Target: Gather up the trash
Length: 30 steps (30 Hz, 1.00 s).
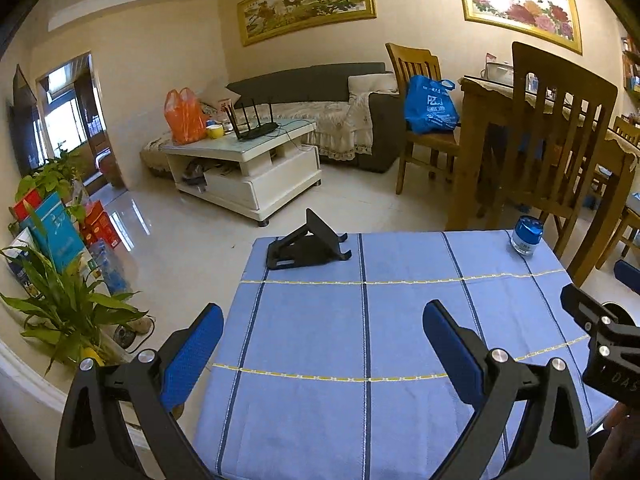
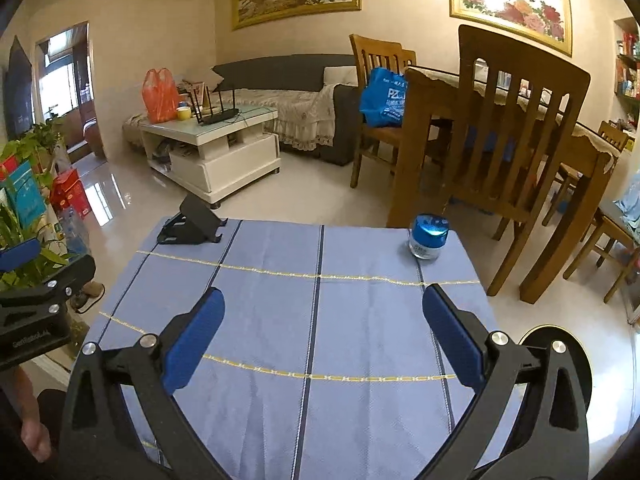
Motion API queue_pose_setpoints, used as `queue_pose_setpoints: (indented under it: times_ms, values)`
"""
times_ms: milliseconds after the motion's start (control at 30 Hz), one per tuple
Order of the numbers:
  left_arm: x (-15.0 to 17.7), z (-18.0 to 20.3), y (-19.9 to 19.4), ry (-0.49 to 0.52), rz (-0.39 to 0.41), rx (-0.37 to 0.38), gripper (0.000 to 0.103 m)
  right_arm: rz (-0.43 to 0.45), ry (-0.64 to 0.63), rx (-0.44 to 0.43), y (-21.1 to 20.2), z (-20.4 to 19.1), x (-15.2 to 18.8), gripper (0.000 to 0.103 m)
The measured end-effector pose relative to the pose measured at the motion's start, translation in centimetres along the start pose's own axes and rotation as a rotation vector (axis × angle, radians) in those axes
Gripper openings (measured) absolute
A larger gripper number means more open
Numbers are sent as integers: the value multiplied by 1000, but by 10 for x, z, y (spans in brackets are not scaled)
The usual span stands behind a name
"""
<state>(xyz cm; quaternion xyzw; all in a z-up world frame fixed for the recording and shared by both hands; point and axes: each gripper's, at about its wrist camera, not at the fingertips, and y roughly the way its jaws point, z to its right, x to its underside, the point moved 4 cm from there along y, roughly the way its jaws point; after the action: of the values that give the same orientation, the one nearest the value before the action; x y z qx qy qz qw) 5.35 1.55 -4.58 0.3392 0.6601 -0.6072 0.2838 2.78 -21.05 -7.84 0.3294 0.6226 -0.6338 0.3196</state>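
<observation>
A small table with a blue striped cloth [image 1: 400, 320] [image 2: 320, 320] lies under both grippers. A black phone stand [image 1: 306, 246] [image 2: 192, 226] sits at its far left corner. A small jar with a shiny blue lid [image 1: 527, 237] [image 2: 429, 236] stands at the far right corner. My left gripper [image 1: 323, 334] is open and empty above the cloth. My right gripper [image 2: 323, 324] is open and empty above the cloth too; its body shows at the right edge of the left wrist view [image 1: 600, 332]. A round black bin rim [image 2: 560, 344] shows low on the right, beside the table.
Wooden chairs [image 1: 560, 140] and a dining table [image 2: 520, 120] stand behind on the right. A white coffee table [image 1: 248, 160] with an orange bag [image 1: 184, 116] and a grey sofa [image 1: 320, 112] are farther back. Potted plants [image 1: 64, 300] and boxes line the left wall.
</observation>
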Motion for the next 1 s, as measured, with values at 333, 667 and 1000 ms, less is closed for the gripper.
queue_pose_setpoints:
  times_ms: [333,667,1000]
  values:
    - [2,0,-4,3,5,8,97,-4,21,-2,-3,6,1,98]
    - [2,2,-6,7,5,12,97,-17,32,-7,-2,8,3,98]
    - [2,0,-7,0,6,11,97,-22,33,-8,0,9,5,98]
